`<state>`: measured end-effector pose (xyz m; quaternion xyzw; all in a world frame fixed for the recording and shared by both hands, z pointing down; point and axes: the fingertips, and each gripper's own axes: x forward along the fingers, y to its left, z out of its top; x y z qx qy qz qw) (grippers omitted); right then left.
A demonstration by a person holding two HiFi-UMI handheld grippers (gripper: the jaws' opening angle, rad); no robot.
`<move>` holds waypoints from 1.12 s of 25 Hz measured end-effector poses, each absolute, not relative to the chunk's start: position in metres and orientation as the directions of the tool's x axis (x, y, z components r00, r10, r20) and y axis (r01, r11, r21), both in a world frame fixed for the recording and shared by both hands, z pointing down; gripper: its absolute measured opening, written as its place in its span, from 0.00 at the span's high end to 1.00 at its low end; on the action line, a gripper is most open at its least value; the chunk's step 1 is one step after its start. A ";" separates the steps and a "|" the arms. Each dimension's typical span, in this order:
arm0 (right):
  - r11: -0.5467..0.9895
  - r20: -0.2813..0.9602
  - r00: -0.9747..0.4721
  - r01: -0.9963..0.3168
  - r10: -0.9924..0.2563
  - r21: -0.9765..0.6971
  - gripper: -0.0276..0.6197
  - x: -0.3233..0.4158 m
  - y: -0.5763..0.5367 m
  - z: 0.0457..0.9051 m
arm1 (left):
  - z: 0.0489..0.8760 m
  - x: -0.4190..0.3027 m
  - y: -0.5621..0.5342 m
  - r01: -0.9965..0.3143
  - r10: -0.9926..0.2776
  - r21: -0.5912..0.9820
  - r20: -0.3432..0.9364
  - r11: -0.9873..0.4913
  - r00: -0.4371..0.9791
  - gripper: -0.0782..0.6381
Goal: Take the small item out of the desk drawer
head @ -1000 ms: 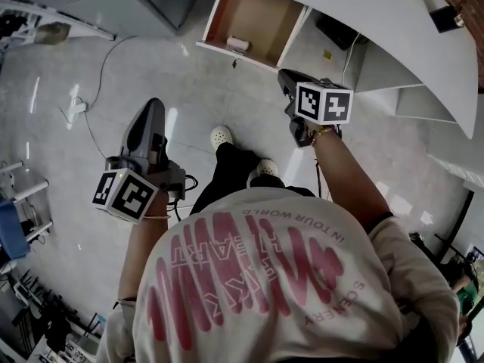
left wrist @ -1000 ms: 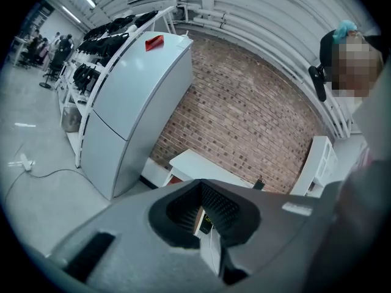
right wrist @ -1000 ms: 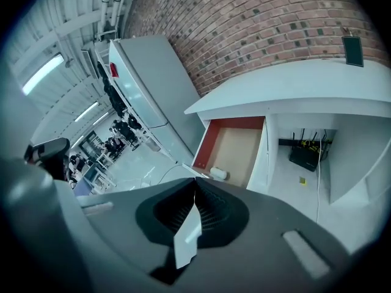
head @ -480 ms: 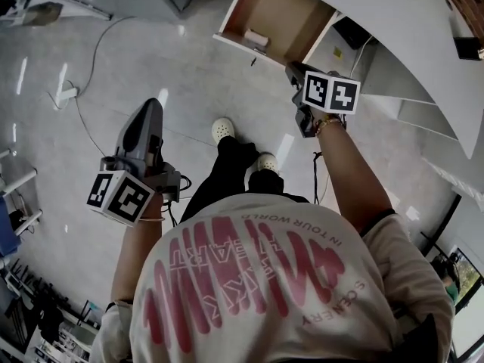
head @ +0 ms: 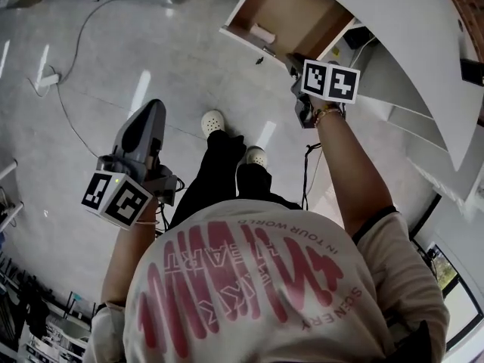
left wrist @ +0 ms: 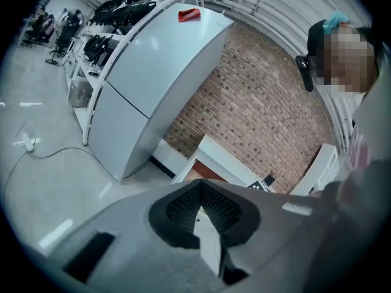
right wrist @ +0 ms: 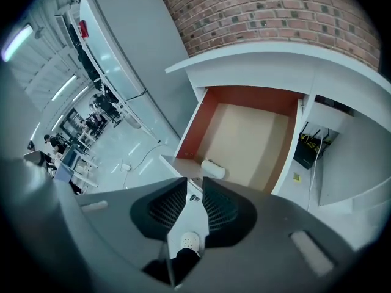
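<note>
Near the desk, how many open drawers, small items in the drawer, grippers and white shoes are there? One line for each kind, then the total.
Open drawer: 1
Small item in it: 1
Grippers: 2 (left gripper; right gripper, jaws just opened further, nothing between them)
White shoes: 2
Total: 6

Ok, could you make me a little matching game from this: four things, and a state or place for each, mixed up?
1. drawer
2. item
3. left tool
4. right tool

a. jaws apart
b. jaws together
c. pulled open
d. lying near the drawer's front

Pairs: 1-c, 2-d, 3-b, 4-a.

The right tool's jaws have just been opening, with nothing between them.
</note>
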<state>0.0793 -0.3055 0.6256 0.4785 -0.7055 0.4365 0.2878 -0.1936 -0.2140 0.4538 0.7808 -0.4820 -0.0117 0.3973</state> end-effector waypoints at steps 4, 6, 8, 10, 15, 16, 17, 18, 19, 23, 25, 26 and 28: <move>0.185 0.846 -0.363 -0.931 -0.391 -0.314 0.81 0.071 -0.322 0.642 | 0.467 -0.207 -0.219 -0.741 -0.759 0.639 0.375 -0.205 0.533 0.89; 0.199 0.862 -0.352 -0.934 -0.366 -0.297 0.81 0.069 -0.329 0.652 | 0.474 -0.213 -0.219 -0.742 -0.759 0.644 0.384 -0.187 0.525 0.89; 0.219 0.877 -0.338 -0.936 -0.341 -0.275 0.81 0.067 -0.336 0.662 | 0.483 -0.222 -0.220 -0.743 -0.763 0.649 0.395 -0.162 0.512 0.89; 0.238 0.891 -0.322 -0.938 -0.321 -0.253 0.80 0.066 -0.344 0.672 | 0.492 -0.230 -0.222 -0.745 -0.767 0.652 0.403 -0.142 0.499 0.89; 0.262 0.918 -0.293 -0.939 -0.267 -0.224 0.78 0.064 -0.359 0.696 | 0.510 -0.244 -0.224 -0.747 -0.770 0.657 0.426 -0.098 0.476 0.89; 0.267 0.923 -0.289 -0.938 -0.254 -0.221 0.77 0.063 -0.360 0.701 | 0.514 -0.247 -0.224 -0.747 -0.770 0.658 0.430 -0.090 0.471 0.89; 0.277 0.928 -0.284 -0.937 -0.241 -0.214 0.76 0.062 -0.362 0.707 | 0.518 -0.250 -0.225 -0.747 -0.770 0.659 0.434 -0.081 0.467 0.89; 0.291 0.934 -0.275 -0.935 -0.228 -0.204 0.76 0.061 -0.364 0.712 | 0.522 -0.254 -0.225 -0.748 -0.770 0.660 0.438 -0.074 0.463 0.89; 0.308 0.939 -0.266 -0.932 -0.217 -0.193 0.76 0.060 -0.367 0.718 | 0.527 -0.257 -0.226 -0.748 -0.770 0.660 0.443 -0.067 0.460 0.89; 0.363 0.953 -0.249 -0.915 -0.175 -0.173 0.76 0.055 -0.378 0.737 | 0.545 -0.265 -0.225 -0.749 -0.770 0.662 0.460 -0.034 0.442 0.89; 0.374 0.958 -0.245 -0.911 -0.151 -0.174 0.76 0.055 -0.381 0.747 | 0.553 -0.268 -0.222 -0.747 -0.769 0.664 0.468 -0.018 0.435 0.89; 0.374 0.960 -0.243 -0.911 -0.141 -0.175 0.76 0.054 -0.382 0.752 | 0.557 -0.269 -0.221 -0.747 -0.769 0.665 0.472 -0.012 0.432 0.89; 0.373 0.963 -0.239 -0.911 -0.128 -0.177 0.76 0.052 -0.384 0.761 | 0.562 -0.273 -0.218 -0.748 -0.769 0.664 0.477 -0.001 0.425 0.89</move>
